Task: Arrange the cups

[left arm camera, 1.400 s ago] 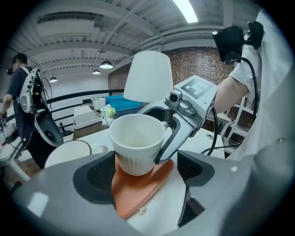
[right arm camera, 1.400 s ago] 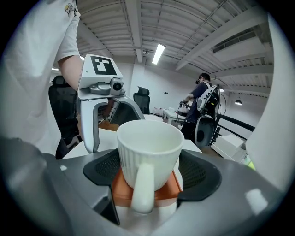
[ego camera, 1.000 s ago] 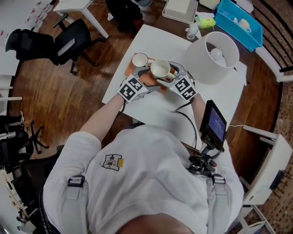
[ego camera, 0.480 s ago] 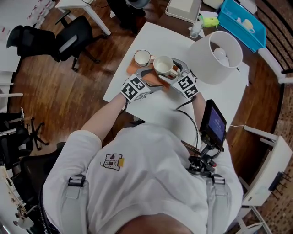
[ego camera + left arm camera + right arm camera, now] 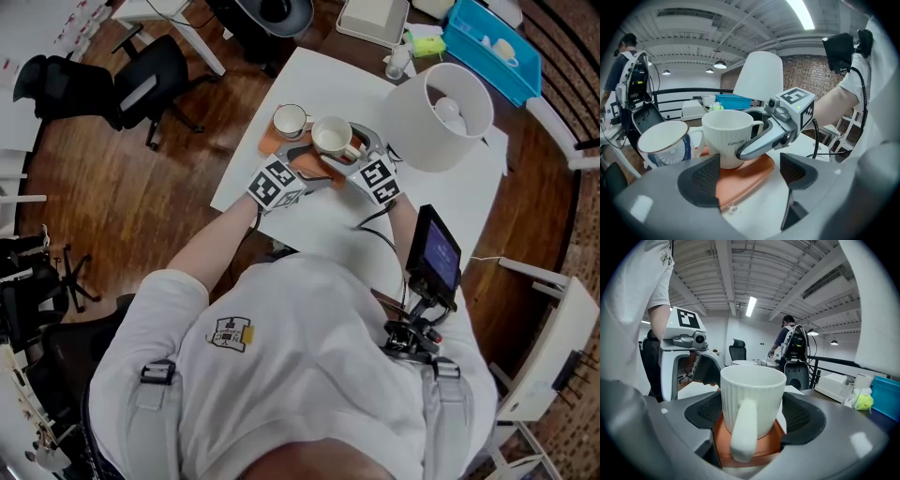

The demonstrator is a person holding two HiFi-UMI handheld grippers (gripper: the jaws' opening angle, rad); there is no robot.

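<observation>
A white ribbed cup [image 5: 330,138] stands upright on an orange tray [image 5: 270,142] on the white table. My right gripper [image 5: 329,146] is shut on this cup [image 5: 751,394], one pad on each side, with the handle turned toward its camera. A second cup with a blue pattern [image 5: 289,120] stands on the same tray, to the left of the ribbed cup [image 5: 727,138] in the left gripper view. My left gripper [image 5: 302,167] is open, its jaws straddling the tray's near edge [image 5: 752,172] without holding anything. The right gripper's finger [image 5: 757,143] lies along the ribbed cup's side.
A big white lampshade-like drum [image 5: 436,112] stands right of the tray. Beyond it are a blue bin [image 5: 492,42], a white box [image 5: 370,19] and a small bottle [image 5: 396,64]. The table's left edge [image 5: 246,141] is close to the tray; office chairs [image 5: 141,80] stand past it.
Both grippers and both cups keep their places on the tray. Only the head view has shifted slightly.
</observation>
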